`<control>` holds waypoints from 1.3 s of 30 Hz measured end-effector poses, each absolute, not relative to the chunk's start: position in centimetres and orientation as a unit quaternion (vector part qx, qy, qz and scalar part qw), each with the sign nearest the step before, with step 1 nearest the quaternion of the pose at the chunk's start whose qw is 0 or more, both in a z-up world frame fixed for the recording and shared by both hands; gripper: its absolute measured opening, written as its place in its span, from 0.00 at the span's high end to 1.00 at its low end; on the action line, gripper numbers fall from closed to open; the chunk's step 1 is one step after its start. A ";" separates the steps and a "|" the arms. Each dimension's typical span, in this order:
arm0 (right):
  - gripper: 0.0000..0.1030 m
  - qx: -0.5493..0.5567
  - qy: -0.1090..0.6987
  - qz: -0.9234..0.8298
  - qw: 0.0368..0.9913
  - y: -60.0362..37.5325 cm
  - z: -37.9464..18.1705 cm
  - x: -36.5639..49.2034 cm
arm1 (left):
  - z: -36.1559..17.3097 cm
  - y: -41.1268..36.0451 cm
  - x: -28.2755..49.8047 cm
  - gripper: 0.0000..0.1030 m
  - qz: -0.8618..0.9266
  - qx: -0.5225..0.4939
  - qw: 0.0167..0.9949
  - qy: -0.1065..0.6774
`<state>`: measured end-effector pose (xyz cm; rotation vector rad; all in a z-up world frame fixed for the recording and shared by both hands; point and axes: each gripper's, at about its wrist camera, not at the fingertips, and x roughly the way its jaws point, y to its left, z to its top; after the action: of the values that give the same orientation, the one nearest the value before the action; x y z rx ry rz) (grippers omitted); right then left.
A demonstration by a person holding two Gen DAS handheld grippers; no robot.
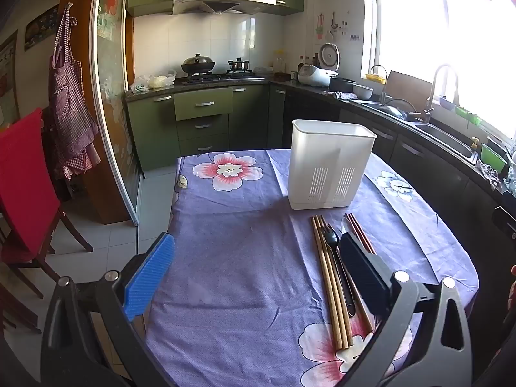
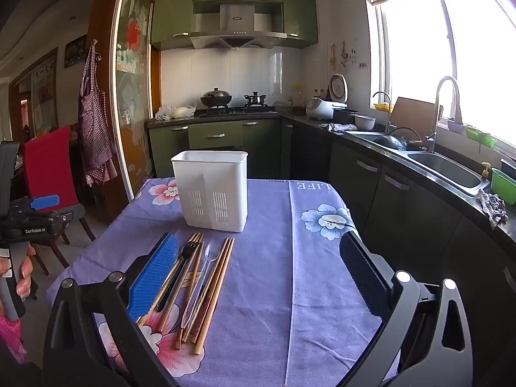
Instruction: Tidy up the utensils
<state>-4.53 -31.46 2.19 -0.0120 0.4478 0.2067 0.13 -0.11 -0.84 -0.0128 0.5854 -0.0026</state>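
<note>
A white slotted utensil holder [image 1: 329, 164] [image 2: 211, 190] stands empty on the purple flowered tablecloth [image 1: 245, 258] [image 2: 290, 274]. In front of it lies a pile of utensils: several wooden chopsticks [image 1: 329, 283] [image 2: 213, 290], a black fork [image 1: 333, 242] [image 2: 185, 254] and a clear spoon [image 2: 211, 256]. My left gripper [image 1: 258, 258] is open and empty, the pile beside its right finger. My right gripper [image 2: 258, 264] is open and empty, the pile beside its left finger. The left gripper also shows in the right wrist view [image 2: 38, 213], held in a hand.
A red-backed chair [image 1: 22, 187] [image 2: 48, 164] stands left of the table. A kitchen counter with sink [image 2: 445, 167] and faucet [image 2: 446, 109] runs along the right. The table edge [image 1: 464, 258] curves close on the right.
</note>
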 end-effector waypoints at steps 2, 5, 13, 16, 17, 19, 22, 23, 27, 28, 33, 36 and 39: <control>0.04 -0.010 0.223 0.101 0.970 -31.4 2.2 -4.5 | -0.9 -0.2 0.1 0.06 -0.001 -0.006 0.957 0.289; 0.04 -0.010 0.221 0.101 0.970 -31.4 2.2 -4.6 | -1.1 -0.3 -0.1 0.06 -0.002 -0.006 0.957 0.290; 0.04 -0.009 0.222 0.102 0.970 -31.5 2.2 -4.7 | -0.9 -0.1 0.2 0.06 -0.002 -0.006 0.957 0.290; 0.04 -0.008 0.222 0.102 0.970 -31.3 2.1 -4.6 | -1.0 -0.1 0.2 0.06 -0.002 -0.006 0.957 0.290; 0.04 -0.008 0.222 0.102 0.970 -31.2 2.1 -4.6 | -0.9 0.0 0.2 0.06 -0.002 -0.007 0.957 0.290; 0.04 -0.008 0.223 0.102 0.969 -31.3 2.1 -4.6 | -0.9 0.0 0.2 0.06 -0.002 -0.007 0.957 0.291; 0.04 -0.008 0.224 0.102 0.969 -31.2 1.9 -4.4 | -1.1 0.0 0.2 0.06 -0.002 -0.007 0.956 0.292; 0.04 -0.008 0.224 0.102 0.969 -31.1 1.8 -4.5 | -1.1 0.1 0.2 0.06 -0.002 -0.007 0.956 0.293; 0.04 -0.009 0.226 0.102 0.969 -31.1 1.5 -4.4 | -1.1 0.1 0.2 0.06 -0.002 -0.007 0.956 0.293; 0.04 -0.008 0.226 0.102 0.969 -31.1 1.5 -4.4 | -1.1 0.1 0.2 0.06 -0.002 -0.007 0.956 0.293; 0.04 -0.008 0.227 0.103 0.968 -31.1 1.5 -4.4 | -1.2 0.1 0.2 0.05 -0.001 -0.007 0.956 0.294; 0.04 -0.008 0.230 0.103 0.968 -31.1 0.9 -3.9 | -1.2 0.1 0.2 0.06 -0.001 -0.007 0.956 0.294; 0.04 -0.008 0.233 0.103 0.967 -31.0 0.6 -3.5 | -1.5 0.1 0.2 0.06 -0.002 -0.008 0.955 0.298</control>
<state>-3.52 -31.05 0.63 -0.0156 0.4710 0.2087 0.22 0.14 -1.50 -0.0156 0.6042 -0.0032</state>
